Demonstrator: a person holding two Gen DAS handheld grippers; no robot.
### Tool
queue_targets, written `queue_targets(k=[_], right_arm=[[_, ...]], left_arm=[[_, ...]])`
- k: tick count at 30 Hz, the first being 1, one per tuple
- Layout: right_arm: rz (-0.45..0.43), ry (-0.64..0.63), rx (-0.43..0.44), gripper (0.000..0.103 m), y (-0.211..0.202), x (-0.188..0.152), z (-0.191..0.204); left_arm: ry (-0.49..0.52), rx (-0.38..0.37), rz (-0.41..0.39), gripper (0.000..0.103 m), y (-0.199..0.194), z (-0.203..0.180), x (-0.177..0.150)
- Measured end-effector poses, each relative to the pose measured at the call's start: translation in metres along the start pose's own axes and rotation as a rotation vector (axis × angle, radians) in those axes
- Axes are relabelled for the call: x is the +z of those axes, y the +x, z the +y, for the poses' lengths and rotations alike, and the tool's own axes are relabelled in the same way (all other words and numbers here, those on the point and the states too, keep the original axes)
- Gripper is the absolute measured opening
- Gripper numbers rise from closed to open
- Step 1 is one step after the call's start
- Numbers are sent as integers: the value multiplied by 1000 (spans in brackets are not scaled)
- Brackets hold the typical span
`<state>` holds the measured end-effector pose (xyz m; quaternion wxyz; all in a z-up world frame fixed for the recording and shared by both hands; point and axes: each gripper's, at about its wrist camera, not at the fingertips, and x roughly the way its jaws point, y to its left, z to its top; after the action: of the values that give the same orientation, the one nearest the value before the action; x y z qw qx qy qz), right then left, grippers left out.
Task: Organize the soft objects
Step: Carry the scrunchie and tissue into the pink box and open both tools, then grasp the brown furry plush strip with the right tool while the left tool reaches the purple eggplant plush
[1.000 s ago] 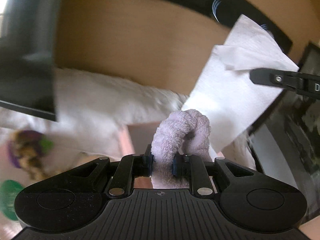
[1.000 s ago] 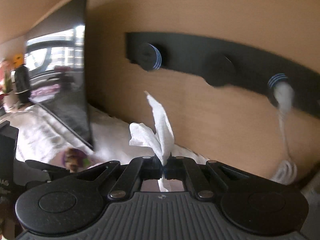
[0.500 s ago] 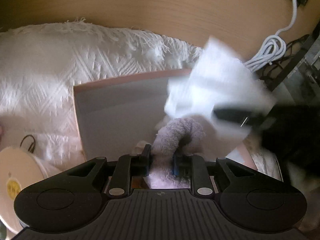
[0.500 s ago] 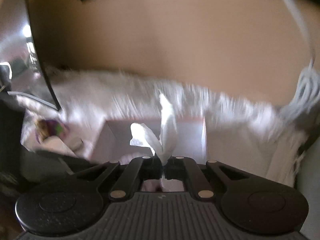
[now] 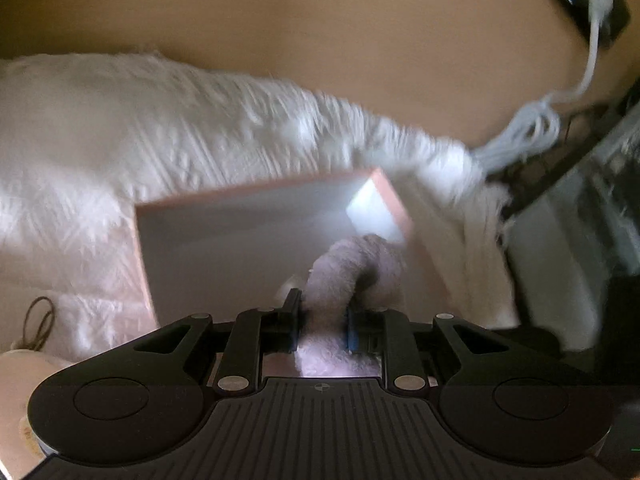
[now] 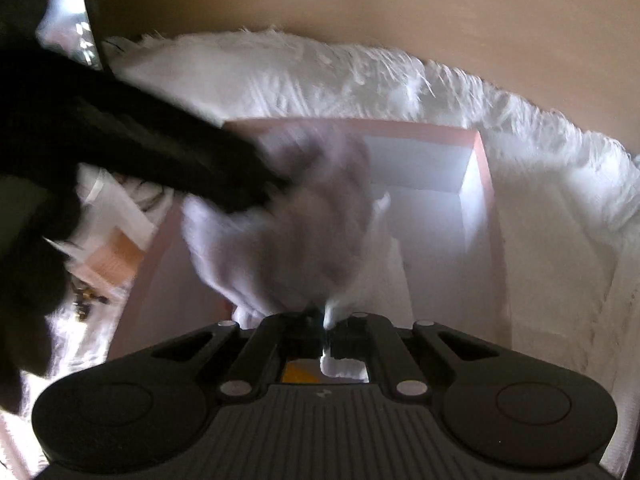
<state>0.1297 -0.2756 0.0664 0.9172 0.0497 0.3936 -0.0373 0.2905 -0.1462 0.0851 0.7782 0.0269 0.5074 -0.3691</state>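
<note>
left wrist view: left gripper (image 5: pixel 320 322) pinches a fuzzy lilac scrunchie (image 5: pixel 346 270) between its pads, jaws narrow around it; the loop sticks out ahead of the fingertips and hangs over the open pink box (image 5: pixel 256 200) that fills the view just beyond them. white fringed cloth (image 5: pixel 160 132) lies under and around the box

right wrist view: right gripper (image 6: pixel 325 318) clamped nearly flat on a white tissue (image 6: pixel 240 256), which billows ahead of the fingers and over the box interior (image 6: pixel 436 240); left tool crosses in from the left, blurred

progress, as judged: both soft items carried to the box, neither released; box floor past the fingers looks bare. left to do: open each gripper and drop the load inside

versus a second earlier: both views then faced the wooden wall and black peg rail, with the box barely in sight; now both tilt down into the box. tissue no longer shows in the left view
</note>
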Motion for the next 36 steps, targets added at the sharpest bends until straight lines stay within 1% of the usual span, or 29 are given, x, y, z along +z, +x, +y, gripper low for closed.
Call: queue_targets(k=[2,3,4,5,6,7,8,10,12,14,16,18,19,22,23,24,26,29,32,34,36], right_arm=[[-13,-6,1,8,-11,-5,0],[-22,-8,-4,13,-16,-8,1],[-33,-8,-7,24,-21,-11,1],[-51,-7,-8,30,-28,-15,2],[-67,-2,-9,42,-36,-15,1],[-89,2,-11,46,-43,-15,0],[-106,4,-12,46,-48,-14,1],[-146,6,-3,46,-58,-13,2],[-165,-21,10,46,-58,-7,6],[-166,-68,-8,46,-53,-5,15],[-156,-115,-31,44,-37,-2,26],[-128,-123,-57,39,-20,1,29],[-119,-119,-60,39,-13,3,28],[-101,-107,-85,39,-4,5,24],[-90,-108,-107,39,-2,4,22],[-70,-106,-128,39,0,4,20],[-22,-86,-140,39,2,1,13],[-22,-35,-117,40,-18,-6,8],[-88,-34,-124,49,-50,-2,17],[-142,-46,-136,54,-71,6,29],[-196,-54,-124,56,-91,19,46]], left_arm=[[31,52,20,24,14,-4,2],[39,84,30,24,18,-3,3],[47,125,46,24,24,-1,5],[53,151,59,24,28,-1,5],[62,170,75,25,33,0,5],[77,176,84,25,36,-1,4],[90,179,84,27,38,-2,3],[94,182,81,27,37,-2,3],[65,158,62,25,30,4,6],[33,126,52,24,22,11,8],[26,96,54,25,15,14,10],[39,92,52,25,6,15,9],[46,91,46,25,0,16,5],[6,53,-11,25,-20,23,-4],[-8,43,-44,25,-28,27,-7],[-16,42,-92,24,-37,29,-12],[-1,56,-170,24,-55,30,-23],[13,79,-223,25,-71,32,-36],[21,160,-278,25,-92,42,-57],[-13,197,-318,25,-109,57,-69],[-78,226,-358,24,-130,79,-80]])
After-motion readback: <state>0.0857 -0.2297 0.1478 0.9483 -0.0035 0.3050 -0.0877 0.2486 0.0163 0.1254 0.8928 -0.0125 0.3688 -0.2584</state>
